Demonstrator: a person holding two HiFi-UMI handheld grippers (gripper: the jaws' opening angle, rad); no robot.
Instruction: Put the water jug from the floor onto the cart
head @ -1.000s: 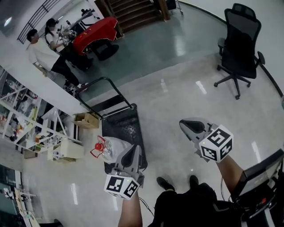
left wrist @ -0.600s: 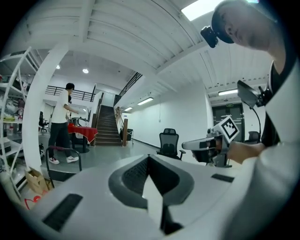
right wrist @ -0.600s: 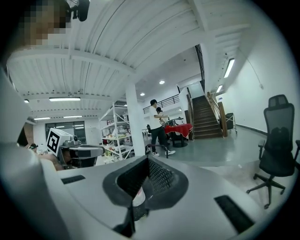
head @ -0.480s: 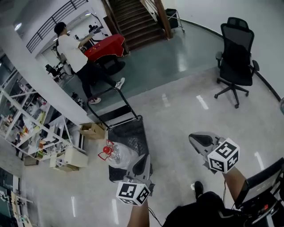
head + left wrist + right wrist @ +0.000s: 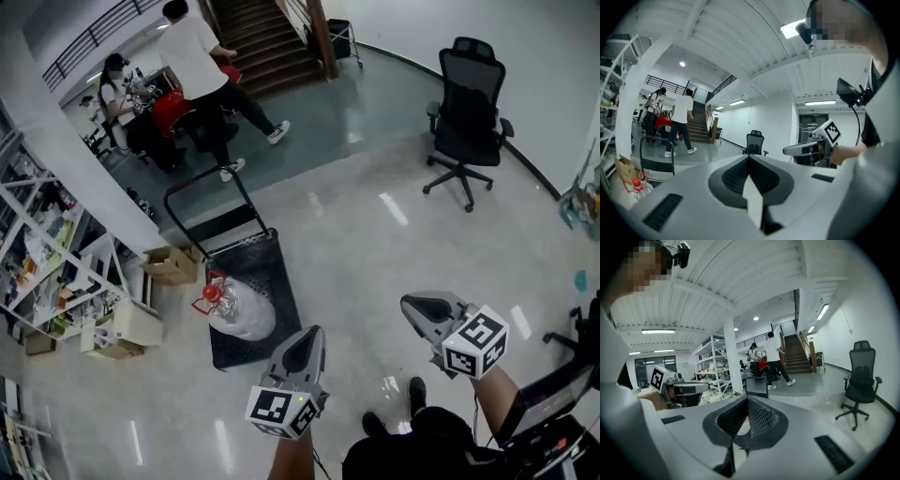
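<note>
The clear water jug (image 5: 244, 316) with its red cap and handle (image 5: 210, 294) lies on its side on the black platform of the cart (image 5: 265, 265). The cart's push handle (image 5: 200, 180) stands at its far end. My left gripper (image 5: 307, 341) is shut and empty, just off the cart's near right corner and apart from the jug. Further right, over bare floor, my right gripper (image 5: 419, 307) is also shut and empty. In the left gripper view the shut gripper (image 5: 750, 157) points level; the jug (image 5: 637, 188) shows low at the left. In the right gripper view the shut gripper (image 5: 747, 399) faces the cart handle (image 5: 756, 386).
A black office chair (image 5: 464, 98) stands at the far right. A cardboard box (image 5: 172, 265) and white shelving (image 5: 52, 272) flank the cart's left. A person in white (image 5: 202, 56) walks near a red table (image 5: 169, 105) and stairs (image 5: 272, 33).
Both grippers have drawn back from the cart; the left one no longer hangs over its near end. The jug stays on the cart. The person in white has walked towards the stairs.
</note>
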